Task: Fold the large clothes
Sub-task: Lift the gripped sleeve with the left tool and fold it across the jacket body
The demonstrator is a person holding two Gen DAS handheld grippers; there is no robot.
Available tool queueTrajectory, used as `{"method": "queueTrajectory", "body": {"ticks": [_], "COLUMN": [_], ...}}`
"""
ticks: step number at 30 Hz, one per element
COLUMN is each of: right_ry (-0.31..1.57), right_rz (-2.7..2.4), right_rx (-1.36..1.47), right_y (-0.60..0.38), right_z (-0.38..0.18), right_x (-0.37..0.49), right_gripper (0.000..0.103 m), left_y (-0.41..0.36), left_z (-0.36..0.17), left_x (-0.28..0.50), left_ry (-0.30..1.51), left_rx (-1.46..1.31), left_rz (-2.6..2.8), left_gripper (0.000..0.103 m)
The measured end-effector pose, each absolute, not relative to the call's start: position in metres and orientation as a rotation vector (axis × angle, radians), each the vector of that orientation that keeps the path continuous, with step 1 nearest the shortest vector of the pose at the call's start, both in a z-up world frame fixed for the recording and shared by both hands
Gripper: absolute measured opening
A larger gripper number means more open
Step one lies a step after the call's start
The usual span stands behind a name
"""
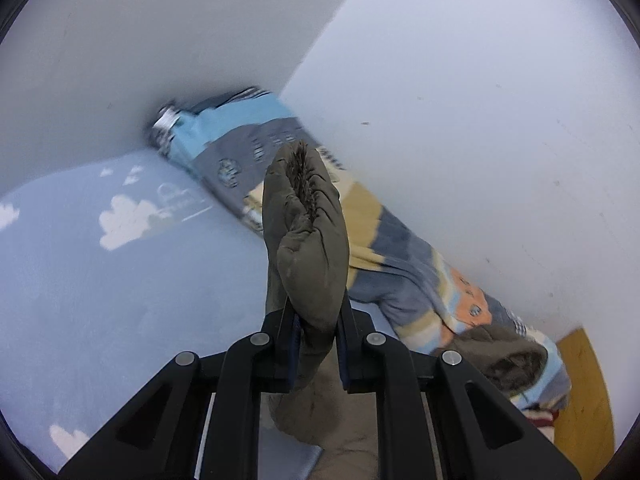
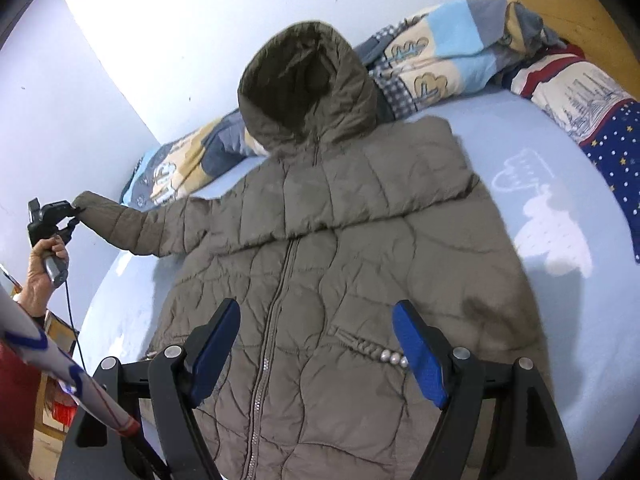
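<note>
Right gripper [image 2: 316, 344] nearest the lens, blue-padded fingers [image 2: 420, 356] spread wide, nothing between them, hanging over the lower front of the coat [image 2: 340, 248] without visible contact. Coat is a grey-brown quilted puffer, laid front up on the pale blue bedsheet [image 2: 560, 320] with white cloud print; zip [image 2: 276, 300] closed down the middle, a short row of pearl beads [image 2: 394, 358] at the pocket beside the right finger. One sleeve already lies folded across the chest. Further up, the hood [image 2: 304, 84] rests open against the rolled patchwork quilt [image 2: 432, 56] along the wall [image 2: 180, 20]. The other sleeve [image 2: 132, 226] stretches out to the picture's left, raised off the sheet, its cuff pinched in the left gripper [image 2: 74, 216], which a person's hand [image 2: 46, 264] holds by the handle, cable dangling below. A pillow [image 2: 592, 112] in red stripes and starred blue sits at the far right, wooden headboard [image 2: 568, 4] behind it. From the left wrist view: left gripper [image 1: 316, 328] clamped tight on the sleeve cuff [image 1: 308, 232], padded fabric bulging up beyond the fingertips, cuff opening facing away; background motion-blurred. Beyond it the same sheet [image 1: 100, 300], quilt roll [image 1: 248, 148], and bare wall [image 1: 460, 80].
</note>
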State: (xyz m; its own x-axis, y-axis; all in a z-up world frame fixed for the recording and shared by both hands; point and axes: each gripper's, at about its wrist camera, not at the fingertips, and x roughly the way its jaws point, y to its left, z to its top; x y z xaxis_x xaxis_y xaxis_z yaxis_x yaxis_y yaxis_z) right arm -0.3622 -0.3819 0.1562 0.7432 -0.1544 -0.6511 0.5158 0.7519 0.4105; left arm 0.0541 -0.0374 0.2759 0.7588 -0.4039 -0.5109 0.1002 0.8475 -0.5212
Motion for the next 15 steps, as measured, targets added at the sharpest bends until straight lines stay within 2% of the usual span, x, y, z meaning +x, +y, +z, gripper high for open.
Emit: {"method": "queueTrajectory", "body": {"ticks": [8, 15], "right_ry": [0.574, 0.523], "right_rz": [-0.412, -0.42], "right_rx": [0.623, 0.654], "right_y": [-0.389, -0.4], "right_z": [0.172, 0.179], "right_x": [-0.383, -0.401], "right_gripper": [0.083, 0.083], "left_y": [-0.107, -0.18], "left_z": [0.32, 0.334], "left_x": [0.012, -0.024], "left_ry": [0.637, 0.643], "left_rx": [-0.386, -0.292], "left_rz": [-0.373, -0.449], "left_gripper": [0.014, 0.014]}}
